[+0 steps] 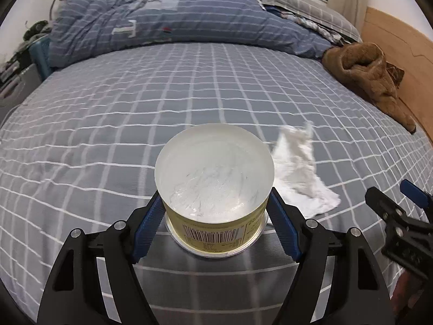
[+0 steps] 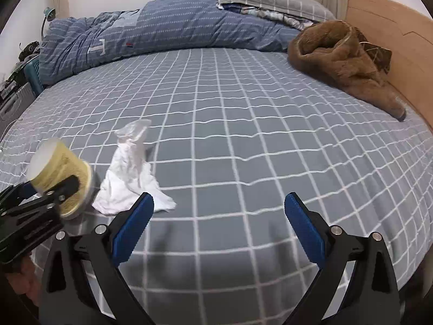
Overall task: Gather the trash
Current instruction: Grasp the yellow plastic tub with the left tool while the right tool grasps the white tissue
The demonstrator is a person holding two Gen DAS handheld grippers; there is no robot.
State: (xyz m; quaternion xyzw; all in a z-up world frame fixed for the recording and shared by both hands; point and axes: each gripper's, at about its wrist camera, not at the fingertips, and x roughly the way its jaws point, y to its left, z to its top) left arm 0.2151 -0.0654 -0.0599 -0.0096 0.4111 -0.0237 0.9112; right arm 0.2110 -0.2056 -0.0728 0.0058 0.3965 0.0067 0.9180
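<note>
Through the left wrist camera, your left gripper (image 1: 215, 216) is closing its blue pads (image 1: 147, 227) on the tub (image 1: 215, 178): both are touching the yellow wall just under the rim, so you are holding it, though it is lying tipped on the bed (image 1: 162, 94) with its whitish inside facing you, not yet lifted as far as I can judge. The tissue (image 1: 297, 168) is lying crumpled just right of the tub, touching or nearly touching it. Your right gripper (image 1: 395, 216) is showing at the right edge, away from both.

Through the right wrist camera, your right gripper (image 2: 219, 216) is standing wide with nothing between its pads, hovering over bare sheet. The tissue (image 2: 130, 178) is sitting off to its left, just past the left pad and outside the jaws. Further left, the tub (image 2: 59, 173) is sitting clamped in your left gripper (image 2: 51, 189). A brown garment (image 2: 338, 57) and a duvet (image 2: 162, 24) are lying far back and look like no trash.

So you are early on: one piece is gripped, none is visibly binned, and no bin is showing. The tissue is left; you are probably needing to shift the right gripper leftward over it.
</note>
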